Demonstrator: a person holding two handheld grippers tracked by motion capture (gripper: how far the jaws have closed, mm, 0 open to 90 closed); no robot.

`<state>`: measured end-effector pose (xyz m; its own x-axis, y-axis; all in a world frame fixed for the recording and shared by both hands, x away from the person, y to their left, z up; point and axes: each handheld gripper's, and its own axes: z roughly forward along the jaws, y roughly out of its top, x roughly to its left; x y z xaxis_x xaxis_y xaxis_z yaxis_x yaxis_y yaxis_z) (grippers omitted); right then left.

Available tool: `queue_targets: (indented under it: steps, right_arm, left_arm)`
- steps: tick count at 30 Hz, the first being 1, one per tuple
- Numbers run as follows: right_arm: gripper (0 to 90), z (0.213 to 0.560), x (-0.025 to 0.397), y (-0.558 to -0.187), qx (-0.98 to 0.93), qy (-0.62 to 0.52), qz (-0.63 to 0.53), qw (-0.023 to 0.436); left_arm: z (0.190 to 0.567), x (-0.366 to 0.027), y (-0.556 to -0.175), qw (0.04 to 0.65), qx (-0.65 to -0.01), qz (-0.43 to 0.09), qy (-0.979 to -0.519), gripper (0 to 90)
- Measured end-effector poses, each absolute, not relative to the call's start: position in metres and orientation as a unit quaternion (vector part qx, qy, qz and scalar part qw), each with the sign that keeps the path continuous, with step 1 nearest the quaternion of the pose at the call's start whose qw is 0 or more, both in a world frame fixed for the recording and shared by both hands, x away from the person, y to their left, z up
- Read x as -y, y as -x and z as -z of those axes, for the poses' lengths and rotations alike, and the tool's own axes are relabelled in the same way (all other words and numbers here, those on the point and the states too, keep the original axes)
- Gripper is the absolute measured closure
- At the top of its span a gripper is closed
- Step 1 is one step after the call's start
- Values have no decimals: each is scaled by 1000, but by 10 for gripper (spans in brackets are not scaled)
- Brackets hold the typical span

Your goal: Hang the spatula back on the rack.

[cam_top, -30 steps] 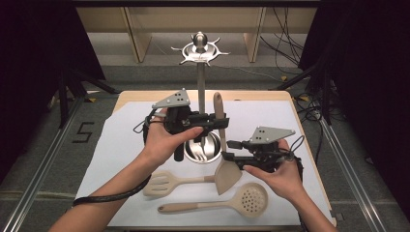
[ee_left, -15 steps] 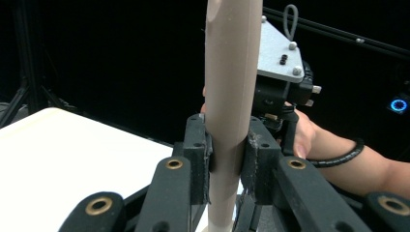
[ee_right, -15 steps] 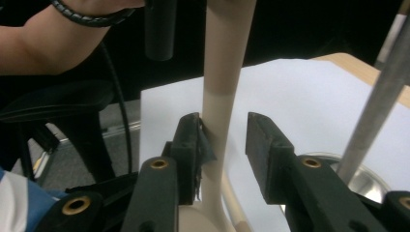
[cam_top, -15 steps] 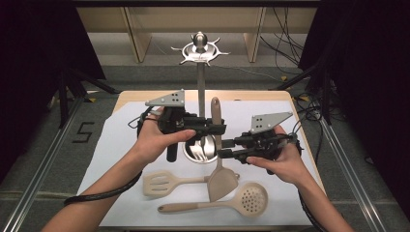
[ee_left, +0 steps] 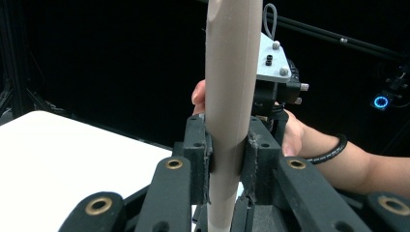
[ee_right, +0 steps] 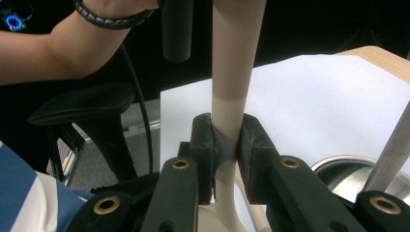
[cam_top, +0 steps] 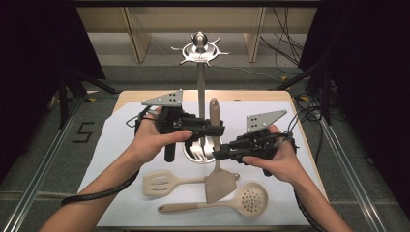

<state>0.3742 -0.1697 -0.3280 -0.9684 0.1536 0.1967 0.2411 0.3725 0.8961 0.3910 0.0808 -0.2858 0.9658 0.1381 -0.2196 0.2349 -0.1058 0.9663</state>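
A beige spatula (cam_top: 214,114) stands upright over the white sheet, blade (cam_top: 220,183) down, in front of the metal utensil stand (cam_top: 199,48). My left gripper (cam_top: 215,129) is shut on the upper handle; in the left gripper view the handle (ee_left: 227,87) rises between the pads of the left gripper (ee_left: 227,157). Just below it, my right gripper (cam_top: 218,153) is shut on the spatula's neck. The right gripper view has the spatula handle (ee_right: 234,63) pinched in the right gripper (ee_right: 227,140).
A slotted turner (cam_top: 162,182) and a perforated skimmer (cam_top: 251,197) lie on the white sheet (cam_top: 121,145) near the front edge. The stand's round steel base (cam_top: 193,151) sits just behind the spatula, its pole (ee_right: 391,150) close on the right gripper's right.
The right hand has risen and shifted left, and its gripper now sits on the spatula's neck. The left hand drifted slightly left. The spatula now stands more upright.
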Motion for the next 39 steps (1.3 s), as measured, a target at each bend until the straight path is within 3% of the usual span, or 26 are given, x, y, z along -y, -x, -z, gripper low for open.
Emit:
queue_targets:
  steps: [3, 7, 11, 19, 20, 25, 26, 32, 36, 39]
  right_arm:
    - [794, 326, 168, -371, 824, 147, 546, 37]
    - [795, 321, 165, -369, 815, 175, 553, 8]
    - [795, 314, 160, -365, 814, 200, 544, -26]
    - [795, 310, 153, -366, 807, 221, 548, -19]
    - [795, 311, 153, -368, 808, 207, 551, -34]
    - [795, 313, 151, -369, 805, 216, 552, -22]
    - [795, 313, 152, -370, 803, 209, 556, -38]
    - [783, 312, 150, -368, 801, 211, 559, -45]
    - [696, 311, 153, -368, 796, 215, 564, -45]
    - [655, 312, 157, -367, 791, 217, 567, -73]
  left_arm:
    - [286, -82, -391, 666, -133, 8, -734, 720]
    - [286, -83, -383, 669, -163, -48, -724, 517]
    - [287, -84, -377, 668, -164, -67, -723, 472]
    - [294, -84, -379, 660, -161, -54, -732, 554]
    - [295, -84, -380, 661, -163, -52, -731, 571]
    - [298, -85, -382, 665, -163, -49, -727, 713]
    - [298, -85, -382, 667, -164, -47, -726, 733]
    - [293, -86, -384, 666, -162, -37, -727, 755]
    - [288, -87, -388, 661, -157, -51, -732, 756]
    - [285, -86, -392, 660, -155, -54, -733, 755]
